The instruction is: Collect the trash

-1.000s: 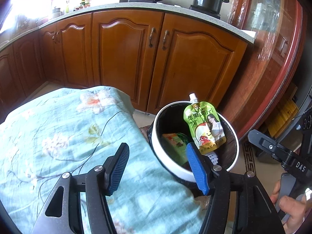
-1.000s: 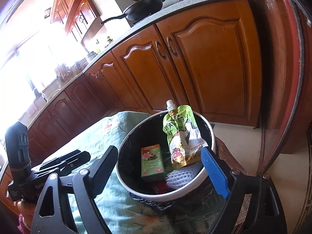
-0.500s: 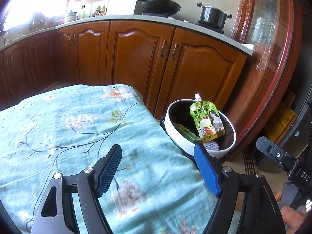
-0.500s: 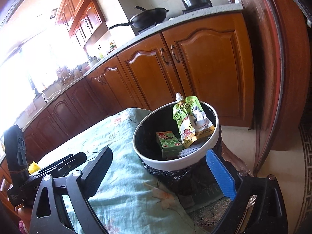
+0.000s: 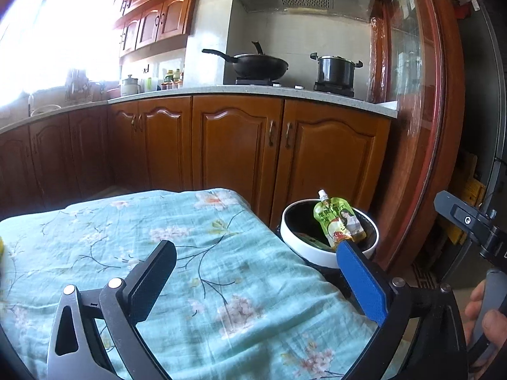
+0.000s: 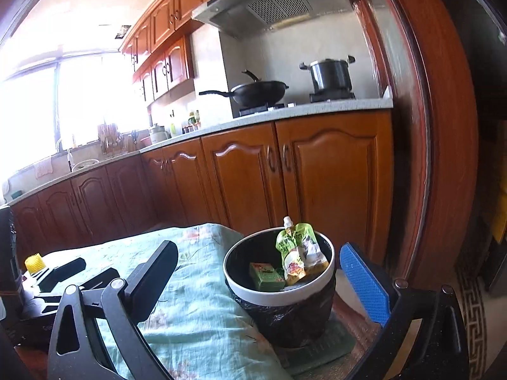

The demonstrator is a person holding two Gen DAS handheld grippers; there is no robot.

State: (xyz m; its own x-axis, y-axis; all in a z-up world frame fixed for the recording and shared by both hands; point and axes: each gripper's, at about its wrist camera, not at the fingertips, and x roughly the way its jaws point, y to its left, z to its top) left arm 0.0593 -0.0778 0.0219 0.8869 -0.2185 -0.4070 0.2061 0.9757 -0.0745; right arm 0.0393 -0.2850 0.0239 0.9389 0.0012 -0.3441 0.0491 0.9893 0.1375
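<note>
A white-rimmed trash bin (image 5: 298,247) (image 6: 326,280) with a black liner stands at the right end of the table. A green drink pouch (image 5: 337,221) (image 6: 296,253) leans upright in it, beside a small green carton (image 6: 266,275). My left gripper (image 5: 258,277) is open and empty, above the floral cloth, short of the bin. My right gripper (image 6: 259,280) is open and empty, pulled back, with the bin between its fingers in view. The left gripper's body (image 6: 47,281) shows at the far left of the right wrist view.
A light blue floral tablecloth (image 5: 158,237) covers the table. Brown kitchen cabinets (image 5: 237,145) run behind, with a wok (image 5: 253,63) and a pot (image 5: 336,69) on the stove. A small yellow object (image 6: 34,262) sits at the table's left. A wooden door frame (image 5: 427,126) is at the right.
Both grippers have drawn back and tilted up from the bin, which now looks smaller and farther. The pouch and carton stay in the bin. Both grippers remain open.
</note>
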